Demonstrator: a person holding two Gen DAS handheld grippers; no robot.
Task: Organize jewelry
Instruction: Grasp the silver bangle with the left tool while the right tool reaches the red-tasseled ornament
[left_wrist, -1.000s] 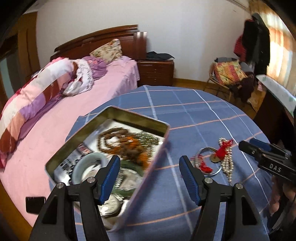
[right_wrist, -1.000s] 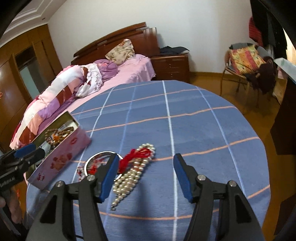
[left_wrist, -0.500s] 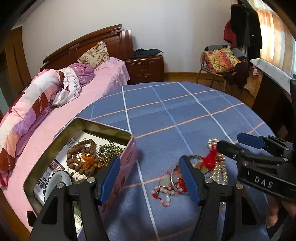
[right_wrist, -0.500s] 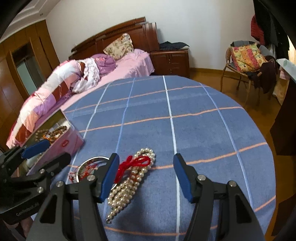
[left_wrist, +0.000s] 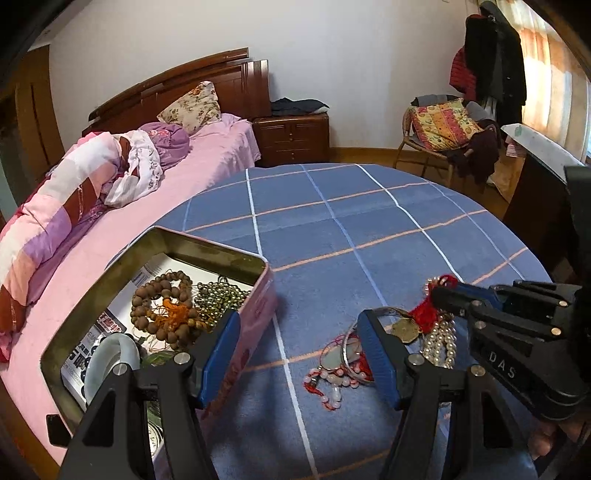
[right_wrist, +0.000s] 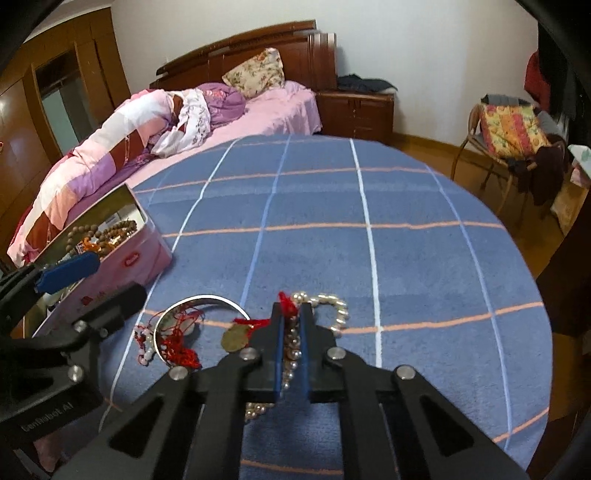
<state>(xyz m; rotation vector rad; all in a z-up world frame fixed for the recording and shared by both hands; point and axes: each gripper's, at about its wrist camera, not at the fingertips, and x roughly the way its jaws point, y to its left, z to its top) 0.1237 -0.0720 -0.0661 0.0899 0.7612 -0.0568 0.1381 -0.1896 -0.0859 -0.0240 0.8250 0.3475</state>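
Observation:
On the blue checked tablecloth (right_wrist: 314, 199) lies a white pearl necklace (right_wrist: 338, 308) with a red tassel and a brass coin pendant (right_wrist: 234, 338). My right gripper (right_wrist: 291, 314) points down at it. Its jaws are closing, and the pads pinch a pearl strand beside the tassel. The same grip shows in the left wrist view, right gripper (left_wrist: 441, 291) over the pearl necklace (left_wrist: 439, 339). A silver bangle (left_wrist: 345, 354) and a red-cord bead bracelet (left_wrist: 328, 384) lie in front of my left gripper (left_wrist: 297, 321), which hangs open above the cloth.
An open pink tin (left_wrist: 207, 243) at the table's left edge holds a brown bead bracelet (left_wrist: 162, 306), a pale jade bangle (left_wrist: 110, 354) and other pieces. A pink bed (left_wrist: 184, 184) stands behind the table, a cushioned chair (left_wrist: 443, 125) at the back right.
My right gripper's jaws have closed from wide open onto the pearl strand. My left gripper shifted right from over the tin to the bangle and bracelet, then held still.

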